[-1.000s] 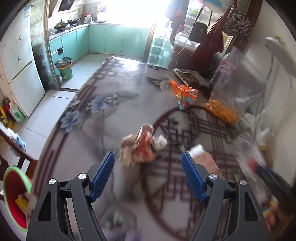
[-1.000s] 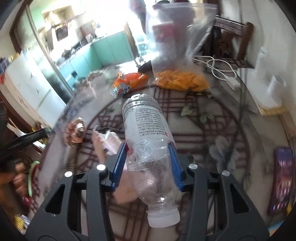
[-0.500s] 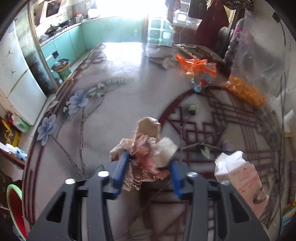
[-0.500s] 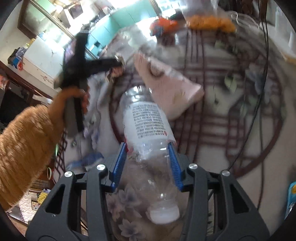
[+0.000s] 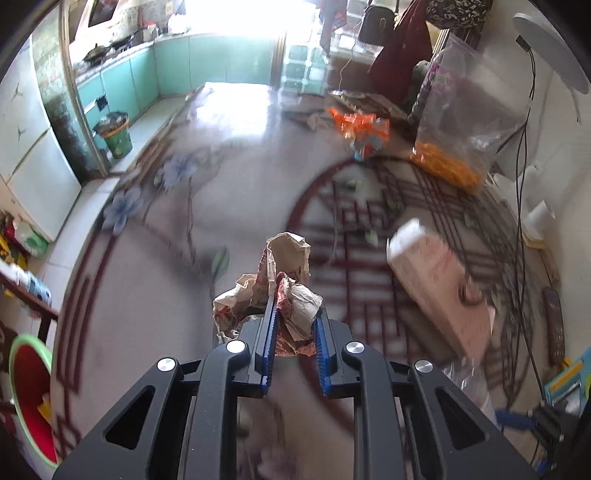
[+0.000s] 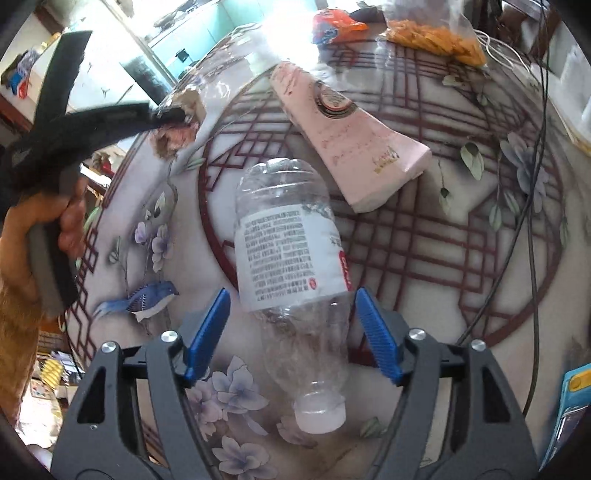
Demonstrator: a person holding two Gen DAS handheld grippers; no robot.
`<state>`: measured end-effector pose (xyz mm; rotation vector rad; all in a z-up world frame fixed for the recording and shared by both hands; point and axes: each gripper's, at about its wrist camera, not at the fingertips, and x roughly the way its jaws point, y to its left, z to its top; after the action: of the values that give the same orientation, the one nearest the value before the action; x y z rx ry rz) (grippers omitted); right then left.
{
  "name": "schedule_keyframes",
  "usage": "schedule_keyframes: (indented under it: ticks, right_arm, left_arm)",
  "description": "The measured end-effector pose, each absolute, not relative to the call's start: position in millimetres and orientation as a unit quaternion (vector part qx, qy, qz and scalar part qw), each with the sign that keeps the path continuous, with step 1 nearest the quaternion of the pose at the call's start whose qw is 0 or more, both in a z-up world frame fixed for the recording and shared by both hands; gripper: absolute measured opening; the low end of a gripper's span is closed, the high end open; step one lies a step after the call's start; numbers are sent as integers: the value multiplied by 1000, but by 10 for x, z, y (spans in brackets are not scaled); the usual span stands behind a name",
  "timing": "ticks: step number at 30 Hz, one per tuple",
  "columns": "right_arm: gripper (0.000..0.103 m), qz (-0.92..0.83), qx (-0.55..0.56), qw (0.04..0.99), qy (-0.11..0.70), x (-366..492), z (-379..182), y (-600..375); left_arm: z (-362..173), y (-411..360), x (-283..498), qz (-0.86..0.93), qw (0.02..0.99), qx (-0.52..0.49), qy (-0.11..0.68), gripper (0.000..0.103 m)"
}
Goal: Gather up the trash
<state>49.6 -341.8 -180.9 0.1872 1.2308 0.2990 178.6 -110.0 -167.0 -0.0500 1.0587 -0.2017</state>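
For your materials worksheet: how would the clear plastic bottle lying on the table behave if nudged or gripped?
The clear plastic bottle looks empty, so probably light. Lying on its round side, it would likely roll. Its thin, dented walls would probably flex under the open right gripper.

A white fridge (image 5: pixel 26 147) stands far left, beside teal kitchen cabinets (image 5: pixel 177 66). Dark handbags (image 5: pixel 376 22) hang at the back. A black cable (image 5: pixel 522 206) trails over the floral-patterned desk (image 5: pixel 207 192).

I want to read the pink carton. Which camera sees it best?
The right wrist view: the pink carton lies sharp and whole on the table, beyond the plastic bottle. In the left wrist view it is blurred, off to the right.
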Motion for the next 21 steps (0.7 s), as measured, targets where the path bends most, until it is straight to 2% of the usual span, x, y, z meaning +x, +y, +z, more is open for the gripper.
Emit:
schedule_keyframes:
  ticks: [5, 6, 8, 9, 14, 16, 17, 18, 21]
  right_arm:
    - [69, 140, 79, 804, 573, 495, -1763, -3350]
    - [69, 139, 76, 804, 573, 501, -1764, -3344]
    - [69, 135, 73, 804, 575, 501, -1777, -3337]
    - [69, 130, 71, 803, 577, 504, -1788, -3346]
    - [69, 118, 52, 807, 576, 517, -1799, -3329]
    - [69, 117, 48, 809, 575, 520, -1798, -3323]
    - [69, 116, 46, 809, 574, 524, -1798, -3317]
    - [69, 116, 44, 810, 574, 529, -1798, -3312]
    - [68, 117, 34, 810, 574, 546, -1812, -3280]
  left_arm:
    - [-1791, -960, 1703, -78, 851, -29, 518, 28]
    - [-1789, -947, 1704, -74, 853, -27, 516, 41]
    - [-1789, -945, 1726, -66, 859, -22, 508, 56]
    - [-1805, -942, 1745, -64, 858, -24, 510, 60]
    - [-1947, -967, 1822, -59, 849, -23, 525, 68]
    - [-1961, -996, 1828, -58, 849, -16, 525, 68]
    - [-1963, -1012, 1828, -61, 850, -14, 523, 64]
    - [-1959, -1025, 1824, -63, 851, -10, 520, 47]
    - [-1908, -1035, 1806, -72, 853, -3, 517, 33]
